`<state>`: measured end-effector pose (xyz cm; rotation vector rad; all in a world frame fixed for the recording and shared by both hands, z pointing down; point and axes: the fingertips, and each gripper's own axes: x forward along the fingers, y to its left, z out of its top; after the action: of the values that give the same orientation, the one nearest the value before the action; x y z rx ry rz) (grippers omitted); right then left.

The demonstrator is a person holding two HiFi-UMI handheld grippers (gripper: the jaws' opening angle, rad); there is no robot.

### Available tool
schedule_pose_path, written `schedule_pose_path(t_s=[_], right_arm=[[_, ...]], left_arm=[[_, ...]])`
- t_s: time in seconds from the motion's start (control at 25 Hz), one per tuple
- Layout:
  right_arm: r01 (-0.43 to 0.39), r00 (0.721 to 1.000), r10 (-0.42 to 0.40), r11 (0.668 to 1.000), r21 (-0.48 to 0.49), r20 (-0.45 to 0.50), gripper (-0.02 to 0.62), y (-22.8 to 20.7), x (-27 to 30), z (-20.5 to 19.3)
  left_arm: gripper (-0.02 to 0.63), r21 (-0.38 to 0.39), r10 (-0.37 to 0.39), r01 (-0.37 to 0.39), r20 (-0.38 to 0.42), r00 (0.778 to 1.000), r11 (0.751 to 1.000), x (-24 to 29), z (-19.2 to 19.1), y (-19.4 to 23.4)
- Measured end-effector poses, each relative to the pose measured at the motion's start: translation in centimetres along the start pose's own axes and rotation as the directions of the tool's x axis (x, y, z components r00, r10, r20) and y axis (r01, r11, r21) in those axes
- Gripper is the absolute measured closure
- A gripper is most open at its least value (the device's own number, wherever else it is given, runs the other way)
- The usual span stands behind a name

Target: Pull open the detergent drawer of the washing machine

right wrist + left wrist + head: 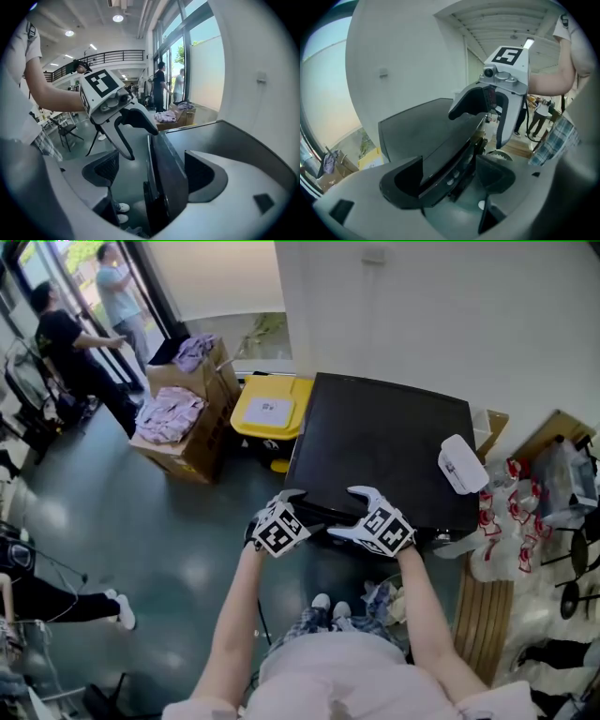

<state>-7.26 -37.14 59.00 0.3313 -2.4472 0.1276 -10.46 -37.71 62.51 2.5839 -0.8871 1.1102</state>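
Note:
The black washing machine (384, 446) stands against the white wall, seen from above. Both grippers are at its front top edge, facing each other. My left gripper (302, 507) is open, and in the left gripper view (450, 180) the machine's front edge (440, 164) runs between its jaws. My right gripper (345, 512) is open too, and in the right gripper view (154, 171) the dark front panel (164, 173) stands between its jaws. Each gripper view shows the other gripper: the right gripper (480, 126) and the left gripper (138, 140). I cannot make out the detergent drawer itself.
A white flat object (462, 463) lies on the machine's right corner. A yellow bin (267, 413) and cardboard boxes (187, 442) of clothes stand to the left. Bags (506, 521) and a wooden board (486, 610) crowd the right. Two people (70, 343) stand far left.

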Motion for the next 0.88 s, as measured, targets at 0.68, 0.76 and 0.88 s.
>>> schedule_pose_path(t_s=[0.68,0.76,0.88], right_arm=[[-0.179,0.95,0.153,0.981,-0.072,-0.273,0.19,4.4,4.5,-4.8],[-0.173,0.945,0.142,0.982,-0.08,-0.296,0.19,4.3,4.8,-5.3],[-0.154,0.938,0.114,0.983,-0.1,-0.328,0.198,4.3,5.0,-6.2]], left_arm=[[0.245,0.151,-0.111,0.145,-0.214,0.97,0.978,2.7,-3.9,-2.5],[0.245,0.155,-0.112,0.148,-0.221,0.969,0.977,2.8,-4.0,-2.4],[0.245,0.173,-0.105,0.148,-0.233,0.967,0.974,3.0,-4.2,-2.6]])
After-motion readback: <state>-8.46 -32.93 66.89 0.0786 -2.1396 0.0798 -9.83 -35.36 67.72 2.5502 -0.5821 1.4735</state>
